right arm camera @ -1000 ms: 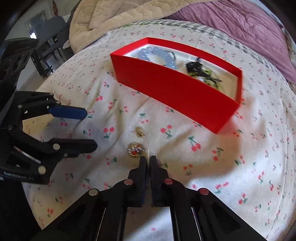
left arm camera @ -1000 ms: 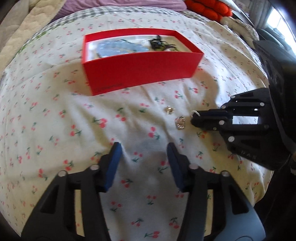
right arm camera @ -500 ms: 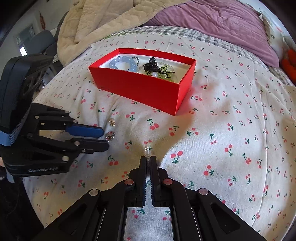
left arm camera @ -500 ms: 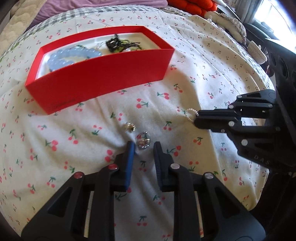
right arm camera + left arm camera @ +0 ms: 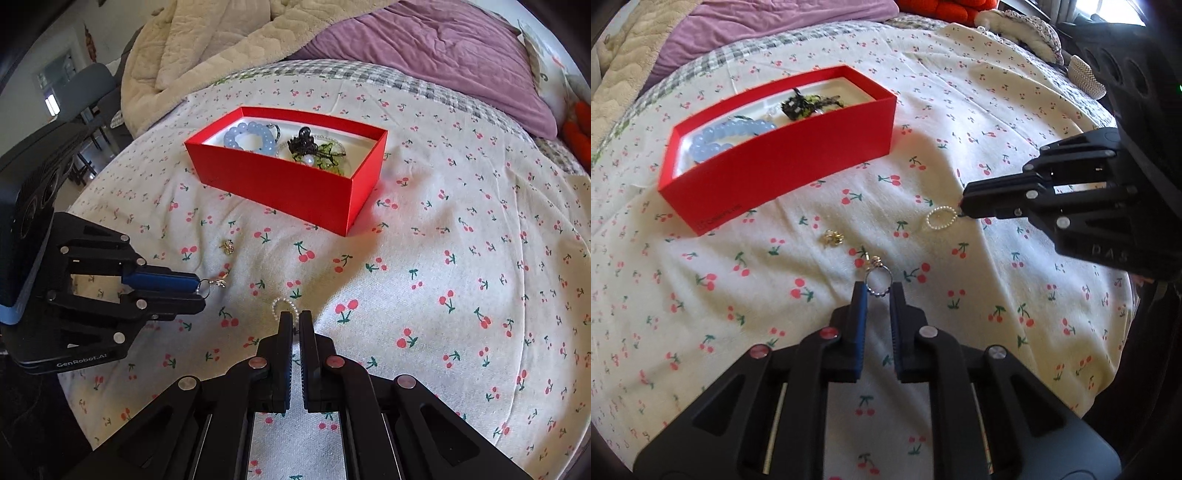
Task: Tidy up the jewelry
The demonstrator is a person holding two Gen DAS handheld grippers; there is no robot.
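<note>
Both pickups done: left gripper (image 5: 878,291) jaws pinch silver ring (image 5: 877,280), right gripper (image 5: 294,319) jaws pinch pearl ring (image 5: 283,306). Next: carry to red box (image 5: 295,184) at 12 o'clock; gold earring (image 5: 833,237) left on bed (image 5: 461,258).

At frame centre a red box (image 5: 295,184) is seen, with pale blue beads (image 5: 251,137) and a black-and-green piece (image 5: 314,151) inside. White sheeting (image 5: 443,240) printed with red cherries is spread below; purple bedding (image 5: 424,48) and a beige quilt (image 5: 207,48) are seen along the top.
</note>
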